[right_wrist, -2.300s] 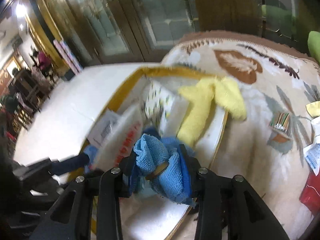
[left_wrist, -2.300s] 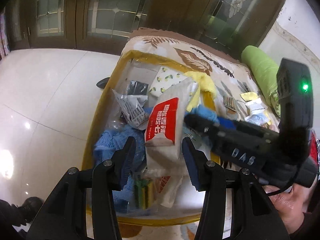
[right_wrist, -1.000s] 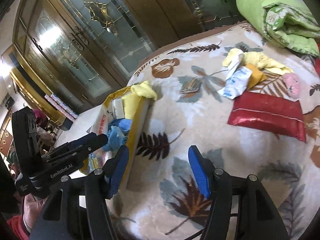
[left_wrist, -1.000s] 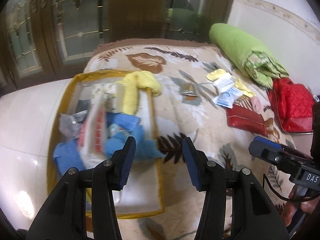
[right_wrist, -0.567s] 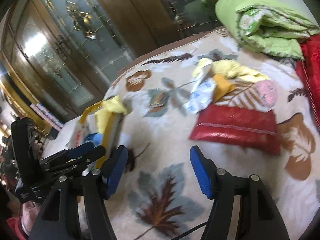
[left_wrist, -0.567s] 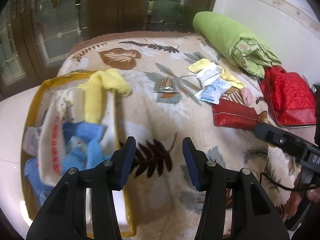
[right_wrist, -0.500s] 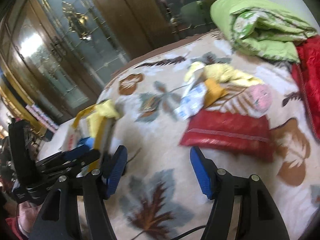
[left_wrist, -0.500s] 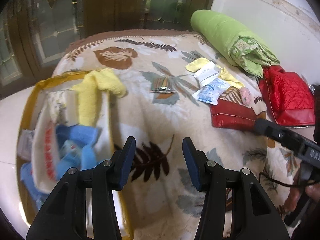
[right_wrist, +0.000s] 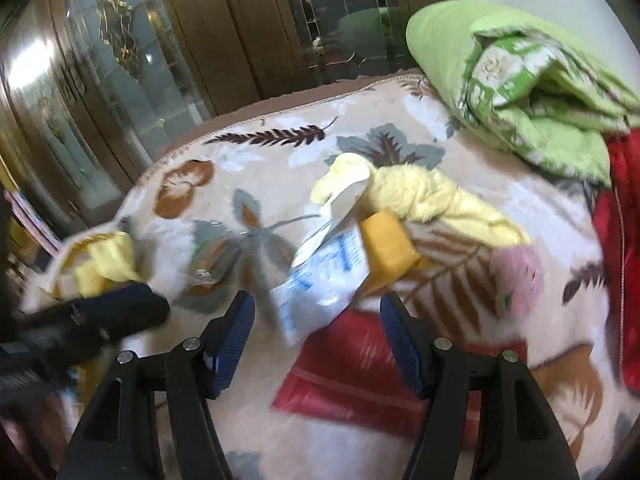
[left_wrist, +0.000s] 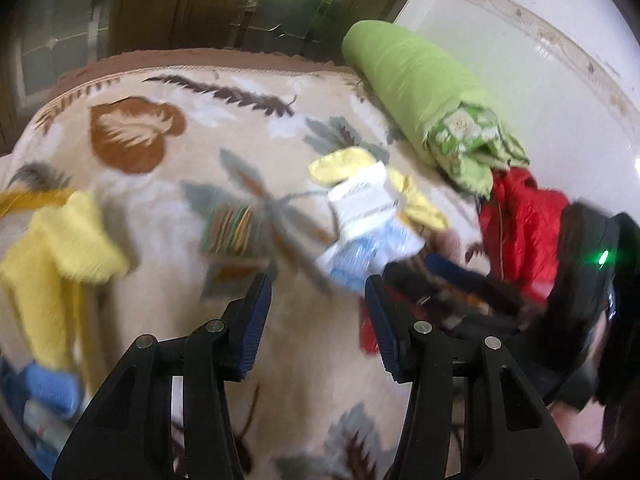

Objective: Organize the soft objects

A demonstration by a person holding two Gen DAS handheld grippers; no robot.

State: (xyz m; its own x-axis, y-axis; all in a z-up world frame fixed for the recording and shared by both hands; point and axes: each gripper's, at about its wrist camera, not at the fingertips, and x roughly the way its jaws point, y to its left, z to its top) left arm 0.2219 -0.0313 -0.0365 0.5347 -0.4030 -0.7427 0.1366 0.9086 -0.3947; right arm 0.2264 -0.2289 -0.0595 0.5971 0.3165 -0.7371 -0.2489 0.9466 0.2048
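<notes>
Red pouch [right_wrist: 360, 384] lying long-side across, both grippers [left_wrist: 318, 320] [right_wrist: 316, 336] tilted down over it, jaws apart, empty

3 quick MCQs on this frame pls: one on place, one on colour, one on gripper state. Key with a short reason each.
1. The white-and-blue packet lies:
A. on the leaf-print blanket
B. on the floor
C. inside the green quilt

2. The rolled quilt by the wall is:
A. blue
B. green
C. brown

3. The right gripper is:
A. shut on a cloth
B. shut on nothing
C. open, holding nothing

Key: 1 A, it rests on the blanket beside a yellow cloth; 2 B, plainly light green; 3 C, pads apart, nothing pinched.
</notes>
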